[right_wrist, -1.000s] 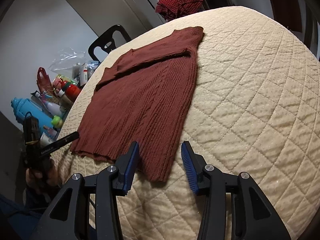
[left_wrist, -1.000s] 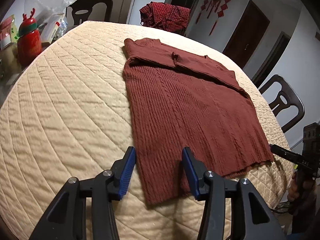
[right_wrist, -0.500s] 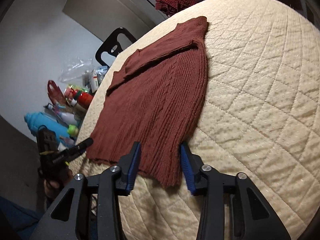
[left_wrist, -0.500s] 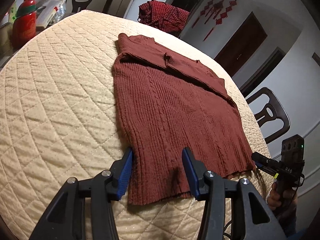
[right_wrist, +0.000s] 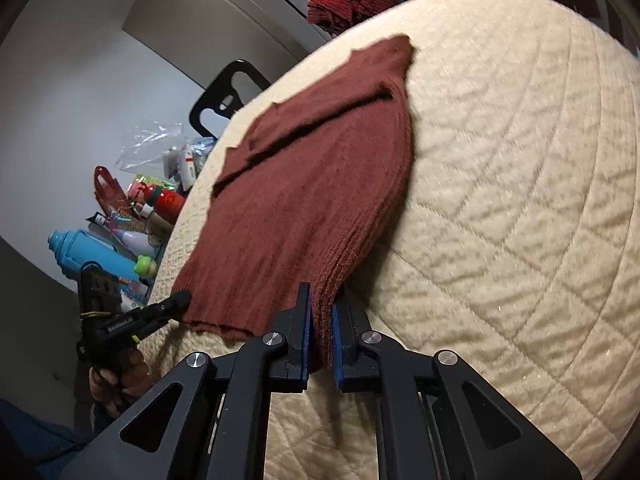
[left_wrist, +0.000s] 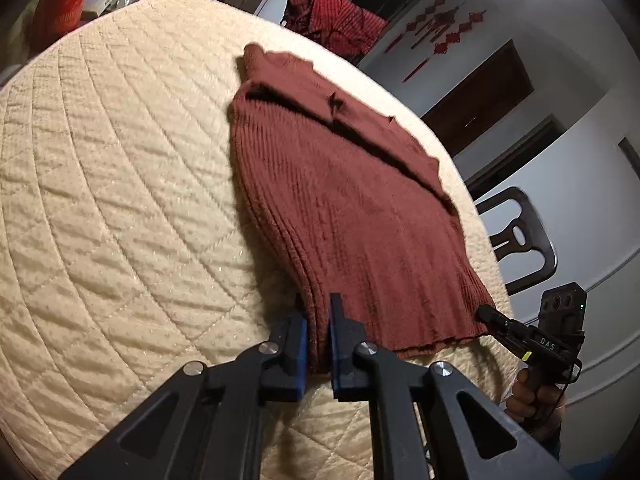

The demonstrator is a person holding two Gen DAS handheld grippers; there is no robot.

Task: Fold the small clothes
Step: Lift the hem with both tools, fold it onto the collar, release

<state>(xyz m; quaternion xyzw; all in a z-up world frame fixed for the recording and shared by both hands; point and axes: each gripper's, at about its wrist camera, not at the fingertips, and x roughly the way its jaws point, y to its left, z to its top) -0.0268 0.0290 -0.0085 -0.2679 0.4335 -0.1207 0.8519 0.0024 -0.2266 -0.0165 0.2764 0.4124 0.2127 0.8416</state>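
A rust-red knit sweater (left_wrist: 352,208) lies on a cream quilted table cover (left_wrist: 120,200), sleeves folded across its top. My left gripper (left_wrist: 318,312) is shut on the sweater's near left hem corner, which is bunched and lifted a little. In the right wrist view the sweater (right_wrist: 304,200) shows again, and my right gripper (right_wrist: 321,312) is shut on its near right hem corner. Each gripper also shows in the other's view, the right one (left_wrist: 486,312) and the left one (right_wrist: 180,300), at the opposite end of the hem.
A red checked garment (left_wrist: 336,20) lies at the table's far edge. Dark chairs (left_wrist: 520,240) stand around the table. Bottles, a red jar (right_wrist: 168,204), a blue flask (right_wrist: 92,252) and plastic bags crowd a side surface on the left.
Both grippers moved forward onto the hem and closed on its two near corners. The hem corners now bunch and rise off the cover.
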